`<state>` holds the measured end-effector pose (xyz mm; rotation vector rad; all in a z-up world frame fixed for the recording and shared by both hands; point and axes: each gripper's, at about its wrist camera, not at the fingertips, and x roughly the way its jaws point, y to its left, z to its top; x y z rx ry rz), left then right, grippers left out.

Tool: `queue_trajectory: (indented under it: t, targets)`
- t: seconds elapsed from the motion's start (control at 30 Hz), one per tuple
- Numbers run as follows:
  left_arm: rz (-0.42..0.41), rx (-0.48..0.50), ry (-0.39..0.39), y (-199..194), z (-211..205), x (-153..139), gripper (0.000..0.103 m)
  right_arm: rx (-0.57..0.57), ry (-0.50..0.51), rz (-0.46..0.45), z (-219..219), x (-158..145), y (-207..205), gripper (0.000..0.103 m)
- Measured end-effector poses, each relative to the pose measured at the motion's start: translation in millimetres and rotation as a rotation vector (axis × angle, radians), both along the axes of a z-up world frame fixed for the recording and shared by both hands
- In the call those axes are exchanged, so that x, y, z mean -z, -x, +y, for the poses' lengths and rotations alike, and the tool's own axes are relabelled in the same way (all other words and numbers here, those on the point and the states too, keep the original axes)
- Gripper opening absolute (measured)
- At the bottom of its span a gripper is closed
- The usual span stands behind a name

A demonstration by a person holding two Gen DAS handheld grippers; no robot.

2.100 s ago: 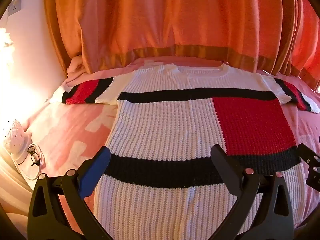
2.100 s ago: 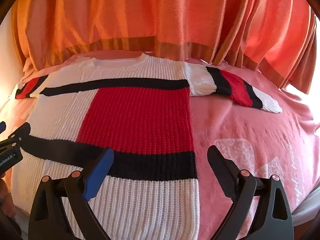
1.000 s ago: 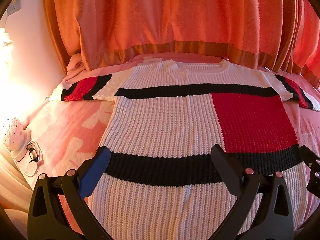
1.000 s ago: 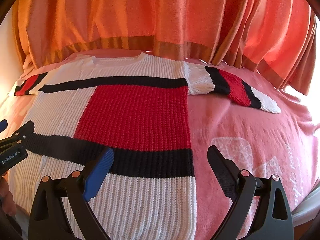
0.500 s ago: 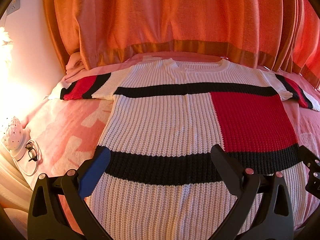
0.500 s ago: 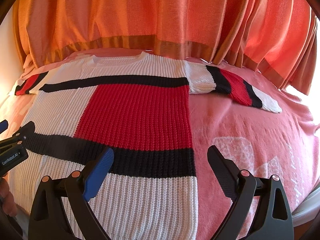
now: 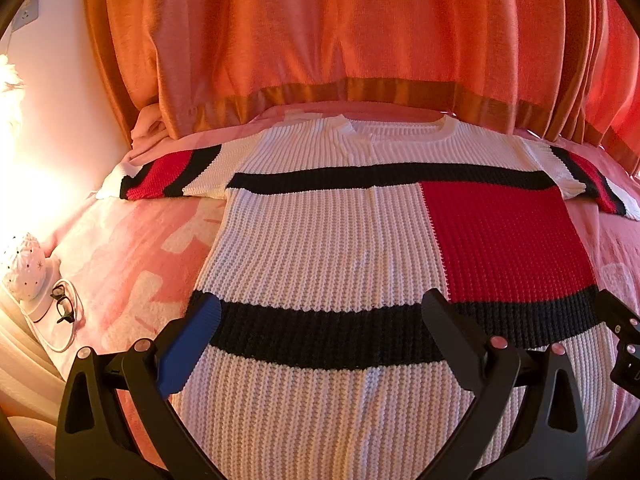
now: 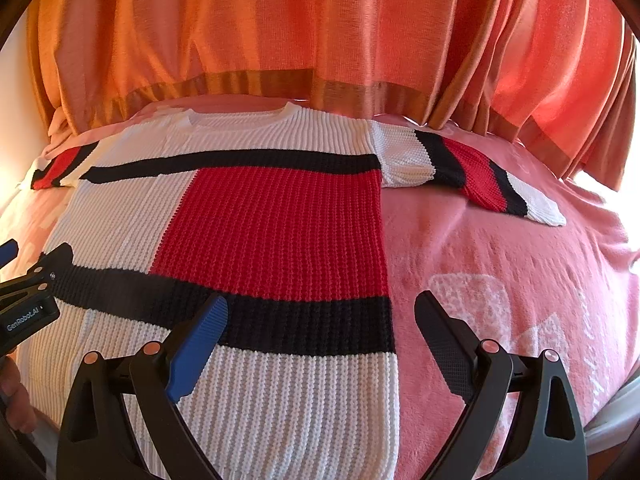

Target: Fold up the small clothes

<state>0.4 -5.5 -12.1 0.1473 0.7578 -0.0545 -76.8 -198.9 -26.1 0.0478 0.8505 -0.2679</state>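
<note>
A knitted sweater [image 7: 328, 256], white with black bands and a red block, lies flat and spread out on a pink bed, neck towards the curtain; it also shows in the right wrist view [image 8: 272, 232]. Its left sleeve [image 7: 168, 176] and right sleeve [image 8: 472, 172] stretch out sideways. My left gripper [image 7: 320, 320] is open and empty above the sweater's lower left part. My right gripper [image 8: 320, 320] is open and empty above the lower right edge of the sweater. Each gripper shows at the edge of the other's view.
An orange curtain [image 7: 340, 40] hangs behind the bed. The pink blanket [image 8: 520, 280] lies bare to the right of the sweater. A white lamp [image 7: 24, 260], glasses [image 7: 62, 304] and a cable sit beside the bed at the left.
Both grippers have shifted slightly over the sweater's lower part and stay open. The sweater has not moved.
</note>
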Motion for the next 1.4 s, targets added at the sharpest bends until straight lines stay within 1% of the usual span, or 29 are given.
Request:
queue_trajectory:
  t: [1.2,1.4]
  targets:
    - [0.005,-0.001,0.0,-0.6,2.8,1.4,0.098,0.003,-0.003,0.004,0.4,0.2,-0.6,0.093]
    - [0.015,-0.008,0.008,-3.0,2.4,3.0,0.098,-0.012,-0.018,0.004,7.4,2.7,-4.0,0.093]
